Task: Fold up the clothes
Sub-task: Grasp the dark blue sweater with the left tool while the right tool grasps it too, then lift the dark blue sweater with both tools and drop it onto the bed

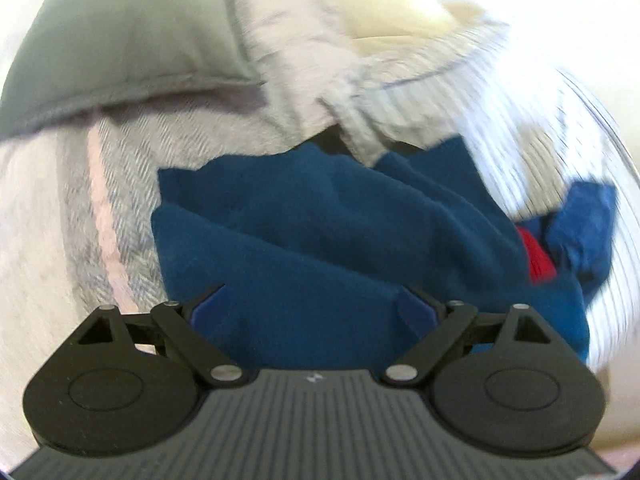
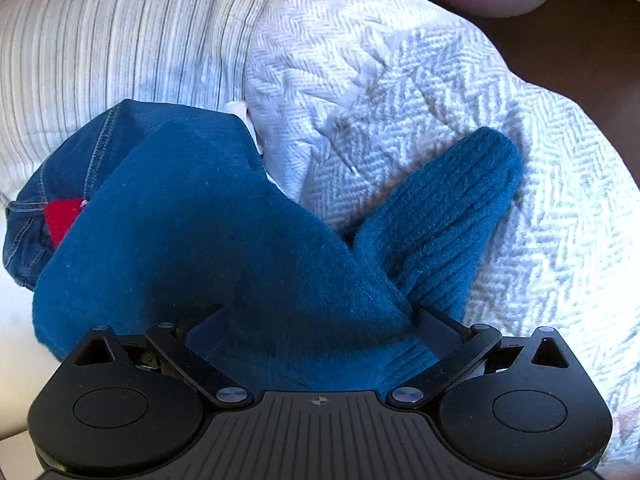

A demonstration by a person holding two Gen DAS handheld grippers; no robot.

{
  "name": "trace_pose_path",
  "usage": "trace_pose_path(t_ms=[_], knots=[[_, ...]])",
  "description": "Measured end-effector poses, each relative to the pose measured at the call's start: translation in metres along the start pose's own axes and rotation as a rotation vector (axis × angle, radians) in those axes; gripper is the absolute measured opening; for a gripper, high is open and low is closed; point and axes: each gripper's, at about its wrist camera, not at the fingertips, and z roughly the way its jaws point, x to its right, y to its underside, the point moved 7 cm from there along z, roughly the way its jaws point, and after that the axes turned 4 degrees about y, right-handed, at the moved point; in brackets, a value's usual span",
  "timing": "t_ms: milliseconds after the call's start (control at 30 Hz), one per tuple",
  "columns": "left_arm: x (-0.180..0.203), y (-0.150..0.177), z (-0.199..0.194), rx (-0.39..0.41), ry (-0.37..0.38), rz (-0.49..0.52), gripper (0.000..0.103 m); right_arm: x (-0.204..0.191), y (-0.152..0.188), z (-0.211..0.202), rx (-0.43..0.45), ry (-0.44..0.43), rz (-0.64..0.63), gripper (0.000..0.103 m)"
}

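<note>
**Both tongs spread wide over a teal sweater on a bed**

The left tongs (image 1: 312,304) stand wide apart, blue-padded fingers (image 1: 206,304) to either side, with the teal sweater (image 1: 304,232) lying between and beneath them; nothing is clamped. The right tongs (image 2: 320,320) are likewise spread, their fingers (image 2: 438,330) straddling the near edge of the same sweater (image 2: 208,232) without closing on it.

The sweater lies crumpled in the middle of the bed, just in front of both tools. In the right wrist view its ribbed sleeve (image 2: 444,216) angles away to the far right, resting on a white herringbone blanket (image 2: 400,92). At the sweater's left side a denim garment (image 2: 60,184) with a red patch (image 2: 60,218) touches it and is partly tucked under it; the left wrist view shows that denim (image 1: 580,232) and red (image 1: 536,256) at the right.

Farther off, a striped sheet (image 2: 112,40) covers the bed's far left in the right wrist view. In the left wrist view, which is motion-blurred, a grey pillow (image 1: 120,48) sits at the far left on the blanket (image 1: 180,136).
</note>
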Motion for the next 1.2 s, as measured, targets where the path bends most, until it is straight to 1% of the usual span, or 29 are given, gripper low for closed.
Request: trace_pose_path(t_ms=[100,167,200,233,267,300,333,433,500,600,700,767,833,900,1000,1033,1100,1133,1200], knots=[[-0.011,-0.01,0.022,-0.022,-0.018,-0.095,0.089,-0.003,0.002,0.0,-0.006,0.002,-0.026,0.103],[-0.016,-0.009,0.037,-0.062,-0.022,-0.123,0.082,-0.007,0.006,-0.003,-0.01,-0.005,-0.055,0.102],[-0.018,-0.007,0.044,-0.086,-0.021,-0.134,0.066,-0.009,0.008,-0.004,-0.012,-0.008,-0.07,0.094],[-0.019,-0.004,0.049,-0.111,-0.006,-0.135,0.041,-0.01,0.009,-0.006,-0.014,-0.012,-0.084,0.069],[-0.019,0.0,0.054,-0.135,0.01,-0.137,0.031,-0.012,0.011,-0.007,-0.017,-0.015,-0.099,0.053],[-0.02,0.003,0.051,-0.138,0.023,-0.142,0.021,-0.014,0.013,-0.009,-0.019,-0.018,-0.114,0.034],[-0.02,0.006,0.049,-0.14,0.036,-0.148,0.017,-0.016,0.015,-0.01,-0.021,-0.021,-0.128,0.03],[-0.021,0.009,0.027,-0.115,0.05,-0.113,0.008,-0.021,0.02,-0.015,-0.027,-0.031,-0.172,0.025],[-0.024,0.008,0.005,-0.097,0.062,-0.095,0.008,-0.033,0.026,-0.029,0.0,-0.032,-0.268,0.023],[-0.029,0.007,-0.038,-0.047,0.082,-0.056,0.008,-0.061,0.042,-0.057,0.062,-0.06,-0.45,0.022],[-0.035,0.006,-0.087,0.012,0.125,-0.048,0.008,-0.1,0.071,-0.089,0.123,-0.139,-0.659,0.021],[-0.038,0.004,-0.122,0.062,0.142,-0.035,0.007,-0.128,0.099,-0.11,0.152,-0.206,-0.808,0.021],[-0.045,0.002,-0.165,0.144,0.144,-0.018,0.007,-0.157,0.134,-0.131,0.168,-0.289,-0.962,0.021],[-0.053,0.0,-0.208,0.226,0.147,-0.001,0.007,-0.179,0.177,-0.152,0.164,-0.388,-1.085,0.021],[-0.073,0.0,-0.291,0.36,0.143,0.009,0.007,-0.201,0.249,-0.188,0.124,-0.562,-1.226,0.021],[-0.08,0.001,-0.318,0.399,0.139,0.014,0.007,-0.205,0.274,-0.2,0.097,-0.618,-1.262,0.021],[-0.098,0.007,-0.38,0.484,0.102,0.025,0.007,-0.209,0.324,-0.223,0.025,-0.729,-1.324,0.021],[-0.108,0.01,-0.411,0.526,0.083,0.03,0.007,-0.204,0.348,-0.227,-0.025,-0.744,-1.361,0.021],[-0.13,0.021,-0.46,0.568,0.031,0.019,0.008,-0.184,0.394,-0.224,-0.145,-0.717,-1.443,0.021]])
